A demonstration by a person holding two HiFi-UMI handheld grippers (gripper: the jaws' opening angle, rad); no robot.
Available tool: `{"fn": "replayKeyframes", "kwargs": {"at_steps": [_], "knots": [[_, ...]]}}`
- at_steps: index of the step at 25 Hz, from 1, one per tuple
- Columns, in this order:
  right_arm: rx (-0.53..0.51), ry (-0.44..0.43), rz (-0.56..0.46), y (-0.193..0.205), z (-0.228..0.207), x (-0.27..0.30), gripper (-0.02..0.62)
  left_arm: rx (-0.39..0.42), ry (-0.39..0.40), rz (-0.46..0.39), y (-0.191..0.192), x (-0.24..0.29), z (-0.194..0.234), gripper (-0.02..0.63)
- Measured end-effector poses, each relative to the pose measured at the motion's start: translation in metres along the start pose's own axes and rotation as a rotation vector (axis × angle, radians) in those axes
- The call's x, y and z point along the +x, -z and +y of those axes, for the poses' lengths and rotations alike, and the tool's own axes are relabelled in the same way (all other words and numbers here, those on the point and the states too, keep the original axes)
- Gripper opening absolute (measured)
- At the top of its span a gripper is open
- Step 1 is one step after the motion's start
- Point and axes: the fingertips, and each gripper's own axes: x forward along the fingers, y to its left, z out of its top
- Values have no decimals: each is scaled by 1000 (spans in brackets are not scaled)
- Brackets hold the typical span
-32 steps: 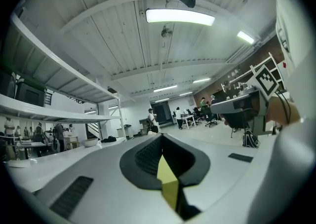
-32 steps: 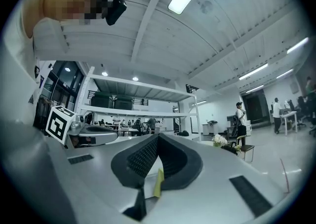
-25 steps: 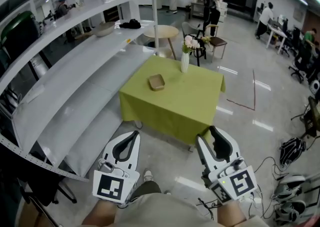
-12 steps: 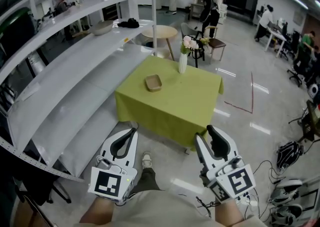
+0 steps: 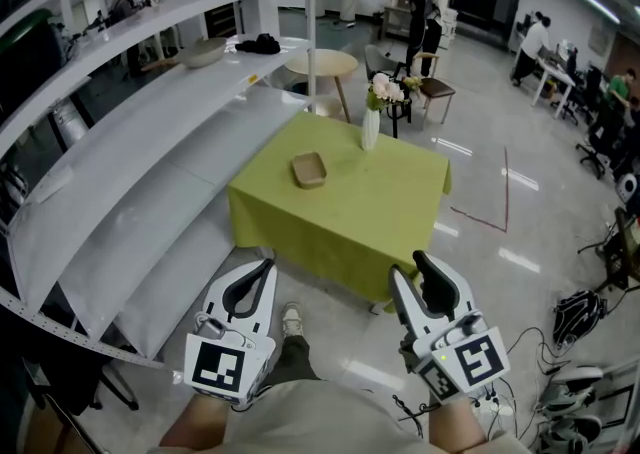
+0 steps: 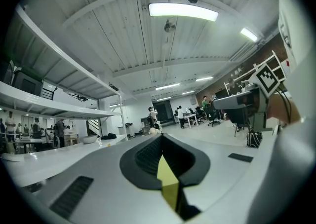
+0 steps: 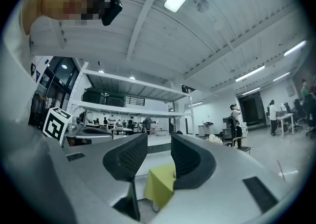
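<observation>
The left tongs [image 5: 258,280] are pressed shut, pad against pad in the left gripper view, with nothing between them. The right tongs [image 5: 426,277] stand narrowly apart and empty; in the right gripper view the green cloth shows through their gap. Both hang side by side over the floor [image 5: 500,232]. The table [image 5: 340,217] is ahead of them and apart from both. On it a brown tray [image 5: 309,170] lies ahead of the left tongs. A vase [image 5: 371,129] of flowers stands farther off, near the far edge. White shelves [image 5: 120,192] run to the left of the left tongs.
</observation>
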Motion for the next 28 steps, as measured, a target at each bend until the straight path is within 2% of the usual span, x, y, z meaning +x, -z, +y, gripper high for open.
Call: {"fn": "replayKeyframes", "kwargs": {"at_steps": [6,13,23,28], "knots": [[9,1,14,10,-9,40,152,-9,-4,13,15,25,28,6],[7,-16,83,26,-20,111,152,-43,3,44,30,69,77,6],[36,-10,139,37,-47,234,160,-89,53,68,52,166,164,6],[59,-2,146,41,-63,300,158,-69,88,85,66,218,206,6]]}}
